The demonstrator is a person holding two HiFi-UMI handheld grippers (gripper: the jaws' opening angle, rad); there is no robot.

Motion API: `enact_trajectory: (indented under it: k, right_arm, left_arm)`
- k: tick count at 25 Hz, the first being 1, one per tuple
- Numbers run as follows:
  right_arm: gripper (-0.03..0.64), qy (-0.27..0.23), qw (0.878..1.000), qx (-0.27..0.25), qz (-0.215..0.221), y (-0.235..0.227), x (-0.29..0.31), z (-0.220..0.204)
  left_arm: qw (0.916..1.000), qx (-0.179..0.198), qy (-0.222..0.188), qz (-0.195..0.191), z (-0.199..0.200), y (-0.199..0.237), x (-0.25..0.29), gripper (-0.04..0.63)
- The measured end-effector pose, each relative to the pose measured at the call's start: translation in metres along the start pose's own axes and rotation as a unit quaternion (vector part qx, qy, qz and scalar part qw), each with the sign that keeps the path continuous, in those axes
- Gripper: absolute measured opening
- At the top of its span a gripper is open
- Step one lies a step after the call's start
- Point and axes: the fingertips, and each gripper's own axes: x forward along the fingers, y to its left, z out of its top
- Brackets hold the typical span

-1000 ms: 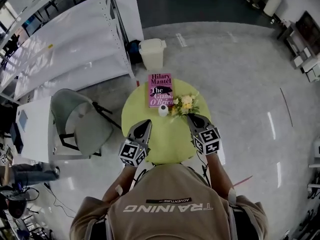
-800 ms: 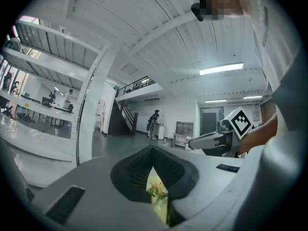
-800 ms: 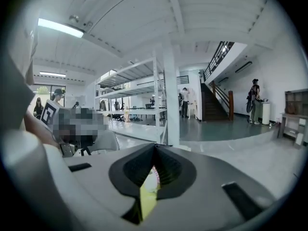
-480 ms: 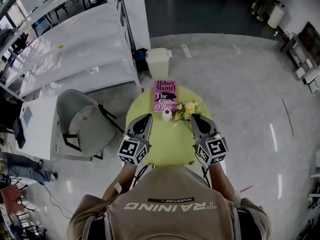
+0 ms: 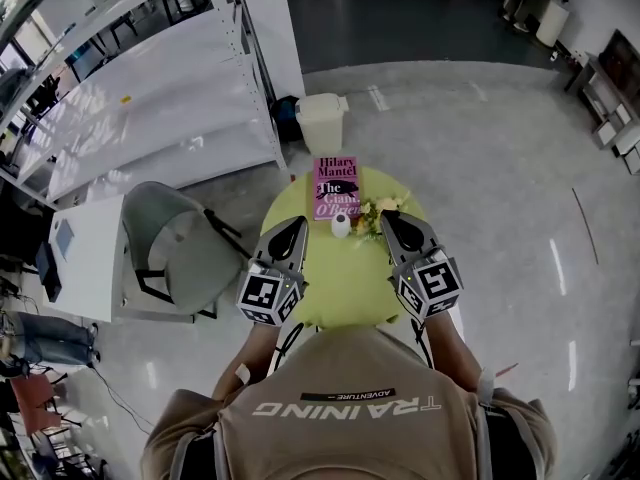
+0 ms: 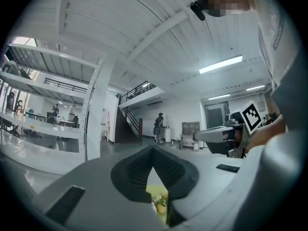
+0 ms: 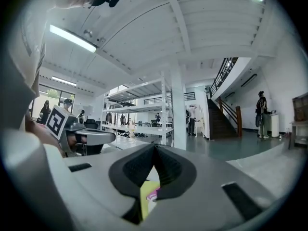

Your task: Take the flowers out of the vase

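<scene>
A small white vase (image 5: 341, 224) stands on the round yellow-green table (image 5: 340, 273). Yellow and white flowers (image 5: 378, 213) spread just to its right; whether their stems sit in the vase I cannot tell. My left gripper (image 5: 292, 230) hangs above the table's left part, shut and empty. My right gripper (image 5: 388, 220) hovers over the flowers, also shut with nothing in it. Under the closed left gripper (image 6: 153, 150) in its own view, a bit of the flowers (image 6: 159, 203) shows. The right gripper (image 7: 155, 148) points level at the room, table (image 7: 146, 201) below.
A pink book (image 5: 337, 186) lies at the table's far edge. A white bin (image 5: 322, 121) stands behind the table, a grey chair (image 5: 175, 248) to its left, and white shelving (image 5: 130, 88) beyond. People stand far off in the hall.
Both grippers have risen above the table, still shut, and now look larger in the head view. The vase, flowers and book have not moved.
</scene>
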Motion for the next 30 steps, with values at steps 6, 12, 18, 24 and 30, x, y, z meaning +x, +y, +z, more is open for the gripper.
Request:
enact_trajectory:
  k: [6, 12, 18, 24, 30]
  right_arm:
    - [0.002, 0.003, 1.0, 0.005, 0.006, 0.0, 0.0, -0.004]
    - [0.001, 0.004, 1.0, 0.007, 0.016, 0.005, 0.004, -0.009]
    - [0.0, 0.009, 1.0, 0.015, 0.02, 0.004, 0.008, -0.014]
    - [0.002, 0.017, 0.999, 0.011, 0.028, 0.01, 0.01, -0.02]
    - [0.001, 0.017, 0.999, 0.012, 0.028, 0.011, 0.013, -0.02]
  left_arm:
    - [1.0, 0.003, 0.007, -0.002, -0.005, -0.006, -0.001, 0.002]
    - [0.9999, -0.003, 0.015, -0.002, -0.017, -0.002, 0.0, 0.002]
    - [0.9998, -0.008, 0.019, -0.001, -0.025, 0.002, 0.001, 0.002]
    - [0.9997, -0.011, 0.02, -0.004, -0.029, 0.004, 0.003, 0.002]
    - [0.9996, -0.019, 0.019, -0.003, -0.031, 0.004, 0.005, 0.002]
